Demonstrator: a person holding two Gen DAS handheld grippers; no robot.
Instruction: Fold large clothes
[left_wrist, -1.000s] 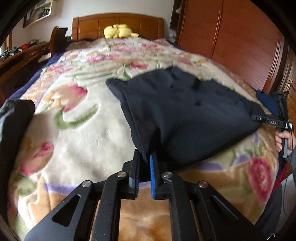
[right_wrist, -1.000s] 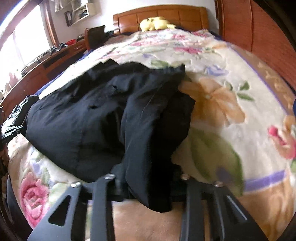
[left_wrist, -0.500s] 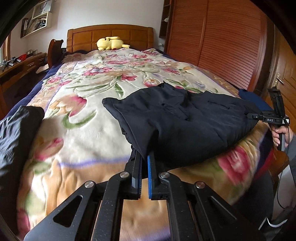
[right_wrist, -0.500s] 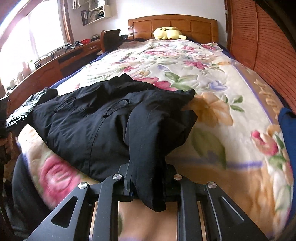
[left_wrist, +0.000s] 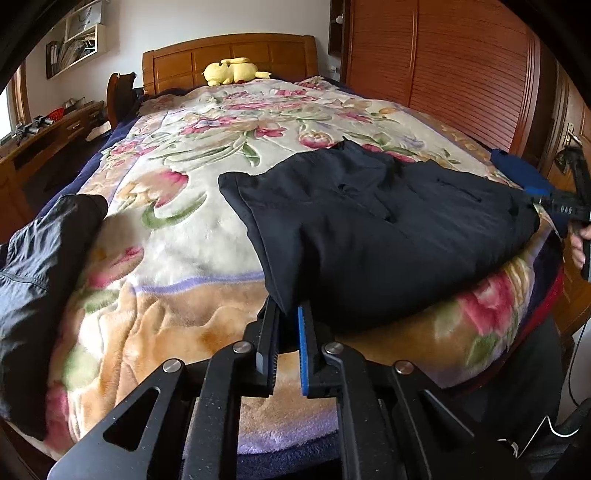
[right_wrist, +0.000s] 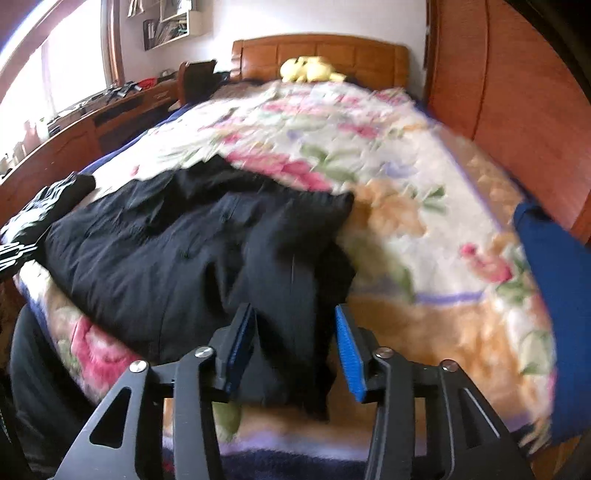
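A: Which step is in hand?
B: The black garment (left_wrist: 373, 229), laid at the bed's (left_wrist: 177, 229) six o'clock edge, is being released: both hand-held grippers' jaws are opening, left hand-held gripper (left_wrist: 290, 334), right hand-held gripper (right_wrist: 295, 347).
A: Next?
B: A fresh edge must probably be grasped.

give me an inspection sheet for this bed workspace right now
surface: floral plush blanket covering the bed, wooden headboard behind.
job's things: black folded garment lying at the near edge of the bed.
clutter: second dark garment at the left edge; blue cloth at the right edge; yellow plush toy by the headboard.
grippers: left gripper jaws opening, garment corner between them; right gripper jaws opening wide, garment fold hanging loose between them.
cables: thin cable hanging at the far right.
surroundings: slatted wooden wardrobe, wooden desk, wall shelf.
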